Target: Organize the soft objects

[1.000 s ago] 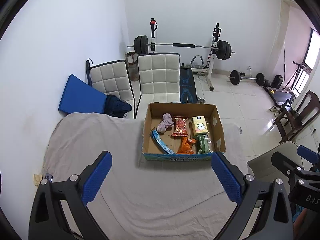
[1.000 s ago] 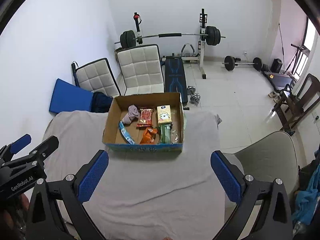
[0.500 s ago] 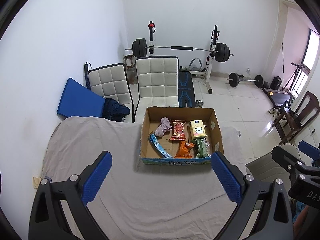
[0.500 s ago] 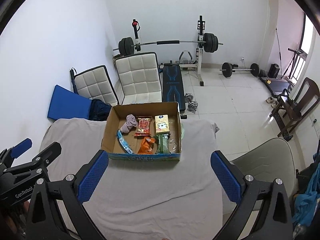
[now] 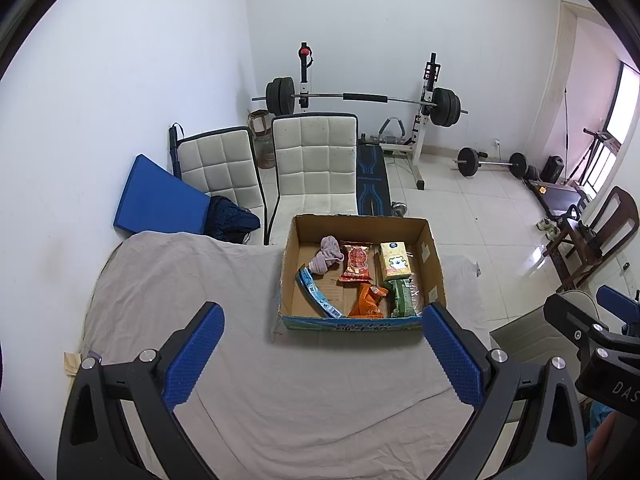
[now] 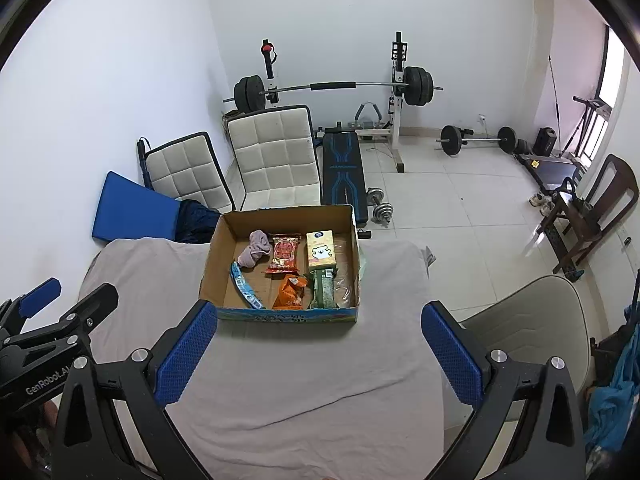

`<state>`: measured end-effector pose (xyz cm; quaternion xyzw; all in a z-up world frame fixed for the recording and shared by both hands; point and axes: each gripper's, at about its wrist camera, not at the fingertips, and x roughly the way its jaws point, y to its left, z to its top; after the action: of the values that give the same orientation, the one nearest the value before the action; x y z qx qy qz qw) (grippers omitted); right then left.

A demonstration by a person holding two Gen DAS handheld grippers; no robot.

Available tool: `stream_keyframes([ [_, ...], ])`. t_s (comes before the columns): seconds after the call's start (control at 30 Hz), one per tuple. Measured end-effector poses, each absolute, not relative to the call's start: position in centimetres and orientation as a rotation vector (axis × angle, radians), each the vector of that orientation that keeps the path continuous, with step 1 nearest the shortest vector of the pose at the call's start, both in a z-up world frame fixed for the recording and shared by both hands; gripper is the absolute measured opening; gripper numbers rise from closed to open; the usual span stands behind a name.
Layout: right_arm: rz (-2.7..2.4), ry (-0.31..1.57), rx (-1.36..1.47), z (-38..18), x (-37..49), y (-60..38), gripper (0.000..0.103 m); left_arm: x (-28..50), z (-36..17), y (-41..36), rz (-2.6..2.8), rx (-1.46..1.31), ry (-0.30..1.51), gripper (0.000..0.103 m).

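Observation:
An open cardboard box [image 5: 434, 264] [image 6: 210, 264] stands at the far side of a table under a grey cloth [image 5: 192, 280] [image 6: 304, 364]. Inside lie a pink rolled cloth [image 5: 329, 259] [image 6: 256, 249], a red snack pack [image 5: 357, 263] [image 6: 285, 254], a yellow tissue pack [image 5: 395, 261] [image 6: 321, 251], a green pack [image 5: 402, 298] [image 6: 323, 289], an orange pack [image 5: 368, 300] [image 6: 291, 292] and a blue strip pack [image 5: 318, 294] [image 6: 245, 285]. My left gripper [image 5: 322, 356] and right gripper [image 6: 318, 354] are open and empty, held above the cloth short of the box.
Two white padded chairs [image 5: 316, 160] and a blue mat [image 5: 158, 202] stand behind the table. A barbell rack [image 5: 360, 98], a bench and dumbbells fill the floor beyond. A grey chair [image 6: 524, 320] stands right of the table, a wooden chair [image 6: 592, 208] further right.
Both grippers have drawn back and risen, so the box looks smaller and further away. Both stay open and empty.

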<state>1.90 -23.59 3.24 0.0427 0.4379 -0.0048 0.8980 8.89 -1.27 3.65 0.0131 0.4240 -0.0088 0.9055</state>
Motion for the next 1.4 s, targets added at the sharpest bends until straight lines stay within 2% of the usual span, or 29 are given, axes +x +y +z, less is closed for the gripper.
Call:
stream_keyframes([
  [1.4,-0.02,0.905,0.094,3.51,1.74,-24.1,0.103,8.73,3.72,-1.41,-0.019,0.016,0.883,0.102],
])
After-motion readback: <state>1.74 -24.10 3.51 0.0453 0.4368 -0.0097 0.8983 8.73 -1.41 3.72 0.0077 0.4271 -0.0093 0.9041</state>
